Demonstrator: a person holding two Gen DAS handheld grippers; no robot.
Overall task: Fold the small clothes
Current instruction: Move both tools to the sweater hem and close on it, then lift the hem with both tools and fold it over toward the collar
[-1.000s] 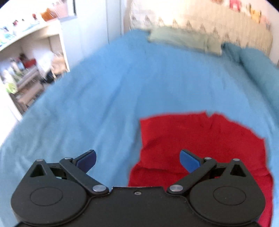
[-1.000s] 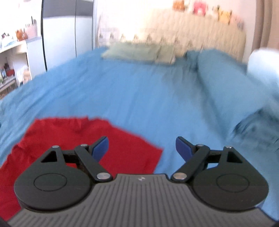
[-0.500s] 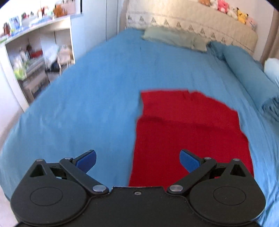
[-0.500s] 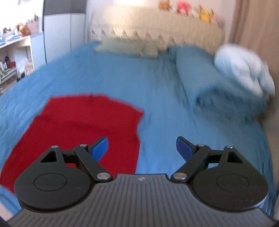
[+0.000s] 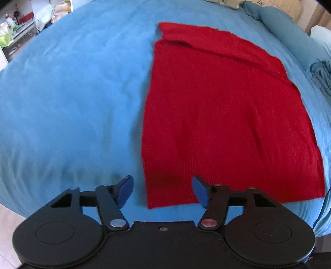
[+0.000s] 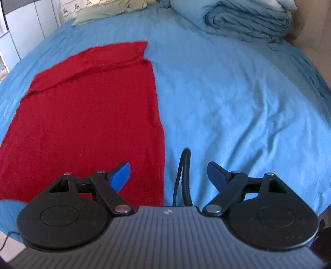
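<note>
A red knit garment (image 5: pixel 223 107) lies flat on the blue bed sheet (image 5: pixel 72 93), with a folded band across its far end. My left gripper (image 5: pixel 162 191) is open and empty, hovering over the garment's near left corner. In the right wrist view the garment (image 6: pixel 86 115) fills the left side. My right gripper (image 6: pixel 168 175) is open and empty over the garment's near right edge.
A black cable (image 6: pixel 182 178) loops up between the right gripper's fingers. A folded blue blanket (image 6: pixel 248 20) and pillows lie at the bed's far right. A green pillow (image 6: pixel 103 12) lies at the head. Shelves (image 5: pixel 16 27) stand left of the bed.
Both grippers have pulled back towards the near edge of the bed and tilted down. The garment now shows whole, lying flat. Both grippers stay open.
</note>
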